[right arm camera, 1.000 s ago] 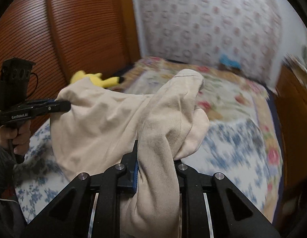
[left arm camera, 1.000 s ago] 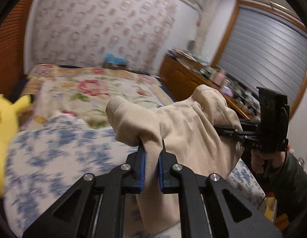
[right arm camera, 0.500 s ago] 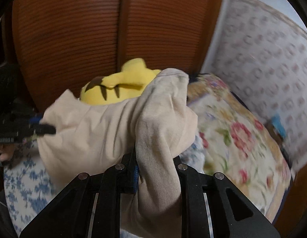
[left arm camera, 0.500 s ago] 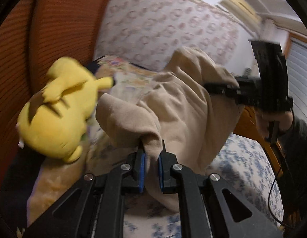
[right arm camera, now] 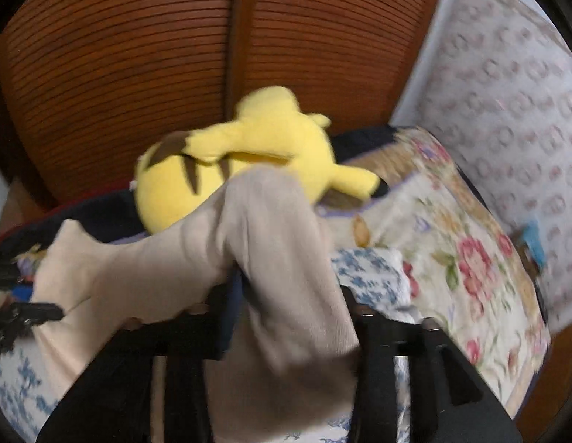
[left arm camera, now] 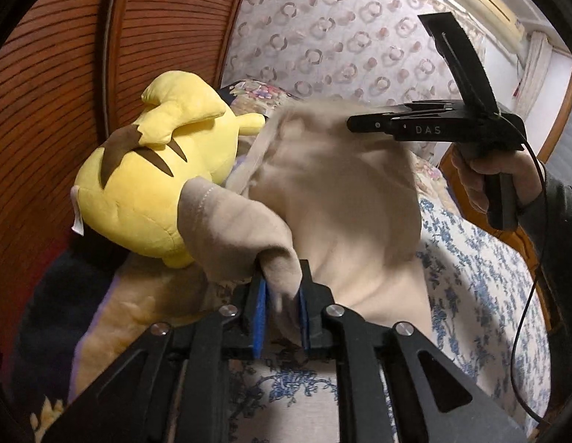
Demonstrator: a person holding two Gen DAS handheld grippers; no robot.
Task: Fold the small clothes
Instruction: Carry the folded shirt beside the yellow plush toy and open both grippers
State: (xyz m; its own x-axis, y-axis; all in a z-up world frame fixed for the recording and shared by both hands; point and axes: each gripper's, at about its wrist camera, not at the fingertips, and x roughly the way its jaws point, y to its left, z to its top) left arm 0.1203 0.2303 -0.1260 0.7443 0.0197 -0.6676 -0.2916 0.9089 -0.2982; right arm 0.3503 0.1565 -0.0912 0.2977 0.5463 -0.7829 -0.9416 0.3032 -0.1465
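A beige garment [left arm camera: 341,192] hangs over the bed between my two grippers. In the left wrist view my left gripper [left arm camera: 282,295] still has a bunched sleeve end between its blue pads, and its jaws are opening. My right gripper [left arm camera: 356,122], held by a person's hand [left arm camera: 481,177], hovers above the garment's blurred far edge. In the right wrist view the right gripper [right arm camera: 291,295] has its jaws opening wide, with the garment [right arm camera: 278,243] draped loosely between them, not pinched. The left gripper [right arm camera: 23,313] shows at the far left edge.
A yellow plush toy [left arm camera: 149,184] lies just behind the garment, also seen as the plush toy [right arm camera: 256,155], against a slatted wooden wall [left arm camera: 64,92]. The bed has a blue-flowered sheet [left arm camera: 481,295] and a rose-patterned quilt [right arm camera: 452,251]. A patterned wall [left arm camera: 322,37] rises behind.
Both grippers swung the garment across the bed toward the plush toy and lower. The right jaws have spread apart and the cloth sags from them. The left jaws stand slightly wider.
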